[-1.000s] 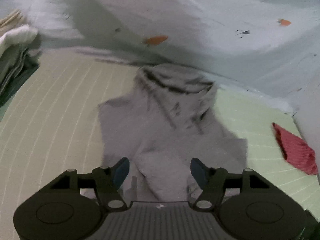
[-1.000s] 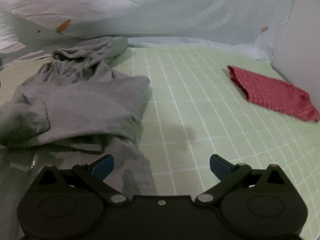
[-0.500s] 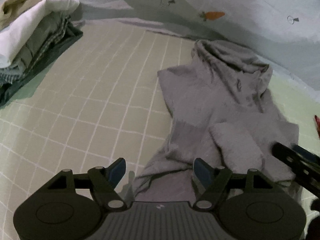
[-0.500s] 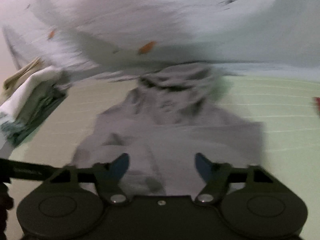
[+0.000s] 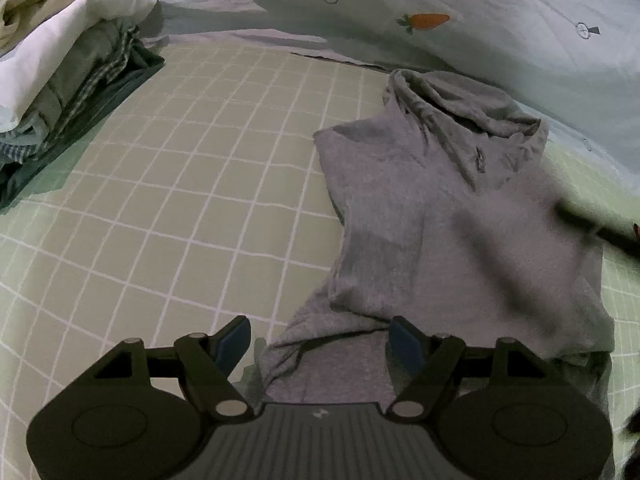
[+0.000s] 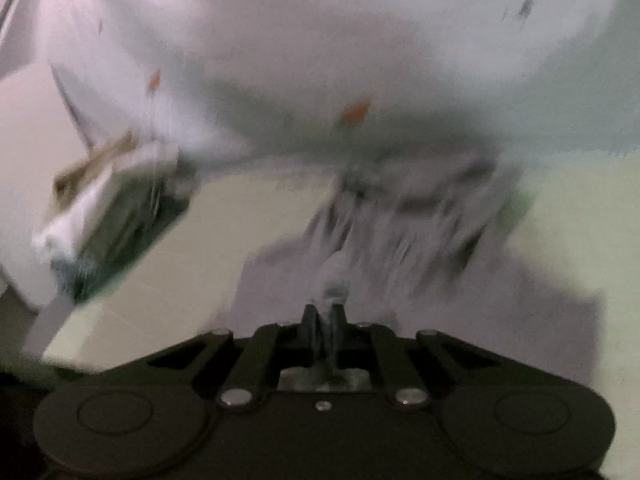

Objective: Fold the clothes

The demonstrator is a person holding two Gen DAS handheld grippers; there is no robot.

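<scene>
Right now my right gripper (image 6: 325, 316) is pinched tight on a fold of the grey hoodie (image 5: 452, 216); my left gripper (image 5: 320, 340) hangs wide apart over its lower edge, gripping nothing; the hoodie lies crumpled on the green checked sheet (image 5: 180, 200); a stack of folded clothes (image 5: 68, 76) sits well apart at the far left.
</scene>
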